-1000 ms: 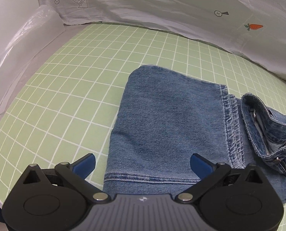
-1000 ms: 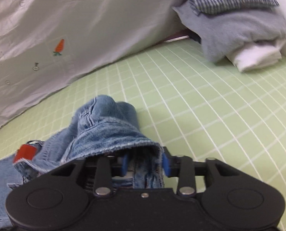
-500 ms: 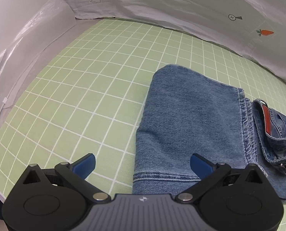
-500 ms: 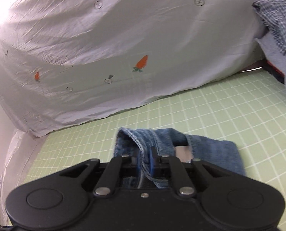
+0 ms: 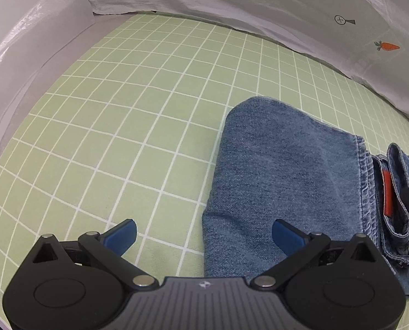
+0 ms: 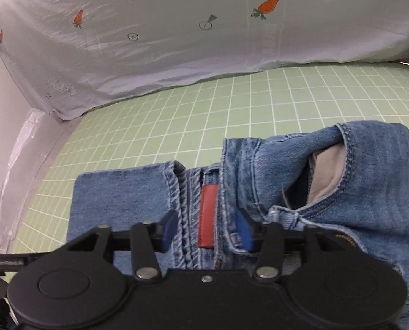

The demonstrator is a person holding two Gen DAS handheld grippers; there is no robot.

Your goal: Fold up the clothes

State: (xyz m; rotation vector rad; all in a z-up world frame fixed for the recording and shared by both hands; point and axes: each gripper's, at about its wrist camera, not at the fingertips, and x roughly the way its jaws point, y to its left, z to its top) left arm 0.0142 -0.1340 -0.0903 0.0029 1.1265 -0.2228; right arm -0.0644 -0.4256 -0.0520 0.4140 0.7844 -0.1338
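Jeans (image 6: 300,192) lie folded on the green gridded surface (image 5: 122,110), so the half-parted right claw (image 6: 207,227), straddling the waistband (red tag between its blue pads), should release fully while the spread left claw (image 5: 204,233) hangs empty above the near edge.

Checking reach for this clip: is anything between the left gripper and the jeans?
Nothing visible. The left gripper has its jaws open just above the near edge of the folded jeans, with only bare green grid mat beside it. The right gripper is open over the waistband by the red label.
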